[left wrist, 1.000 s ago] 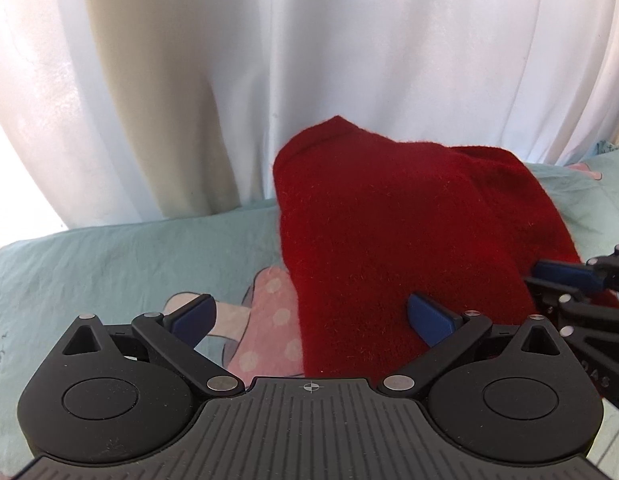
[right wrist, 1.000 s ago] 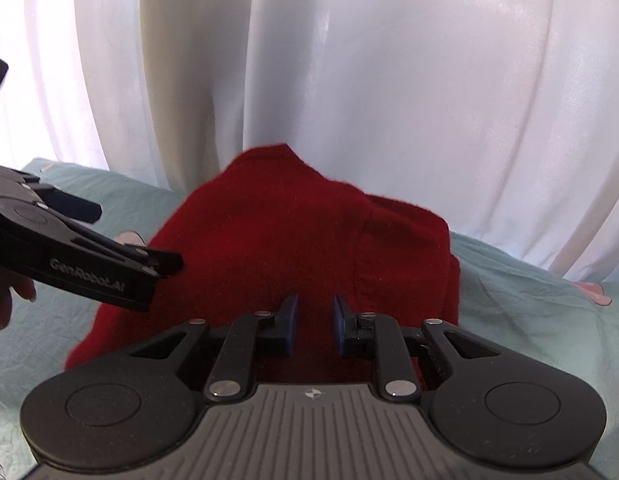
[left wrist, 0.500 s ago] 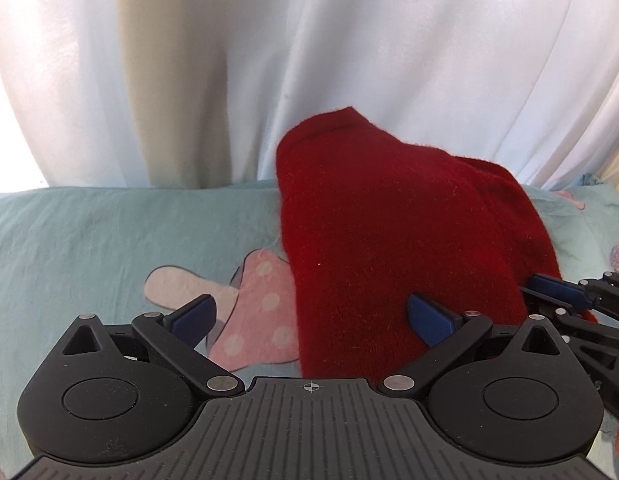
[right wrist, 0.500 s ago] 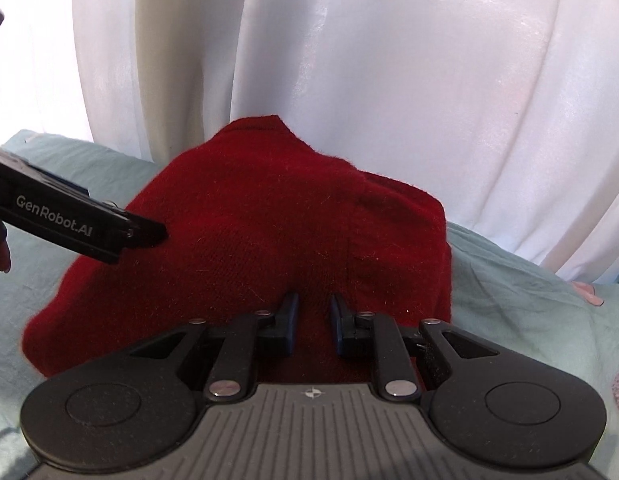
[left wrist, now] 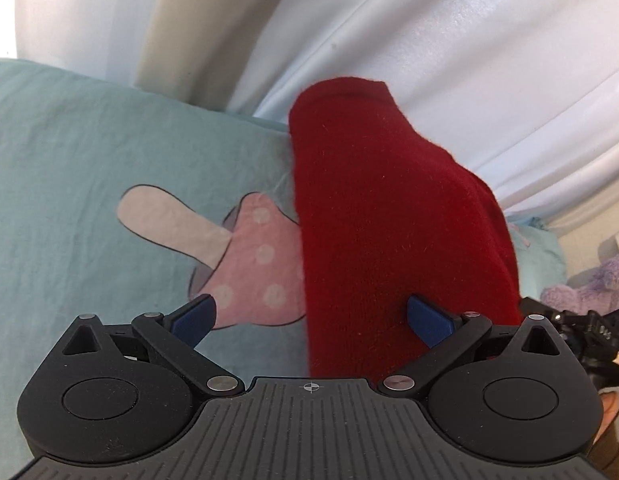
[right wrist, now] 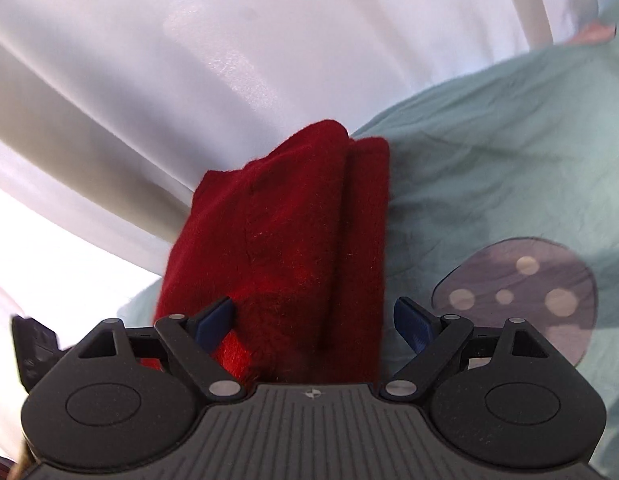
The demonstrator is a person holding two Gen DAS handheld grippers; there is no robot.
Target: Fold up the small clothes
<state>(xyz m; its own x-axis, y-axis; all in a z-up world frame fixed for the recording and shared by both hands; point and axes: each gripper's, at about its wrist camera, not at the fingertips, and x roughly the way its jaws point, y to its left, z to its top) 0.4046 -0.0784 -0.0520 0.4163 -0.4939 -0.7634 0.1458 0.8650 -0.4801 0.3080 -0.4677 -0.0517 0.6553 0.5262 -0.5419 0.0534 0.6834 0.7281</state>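
A folded dark red knitted garment (left wrist: 389,220) lies on a pale teal sheet (left wrist: 69,140), running from the grippers toward the white curtain. My left gripper (left wrist: 309,320) is open; its right blue pad (left wrist: 427,318) rests on the garment's near end, its left pad over the sheet. In the right wrist view the garment (right wrist: 293,232) shows layered folds. My right gripper (right wrist: 313,320) is open, jaws wide on either side of the garment's near end. The right gripper's body shows at the left wrist view's right edge (left wrist: 581,328).
A white curtain (left wrist: 429,40) hangs right behind the garment. The sheet has a pink spotted mushroom print (left wrist: 245,264) left of the garment and another one (right wrist: 529,288) to its right. A purple plush thing (left wrist: 589,284) lies at the far right.
My right gripper has opened from shut and let go of the garment. Both views have tilted and swung; the garment now looks narrower and more folded.
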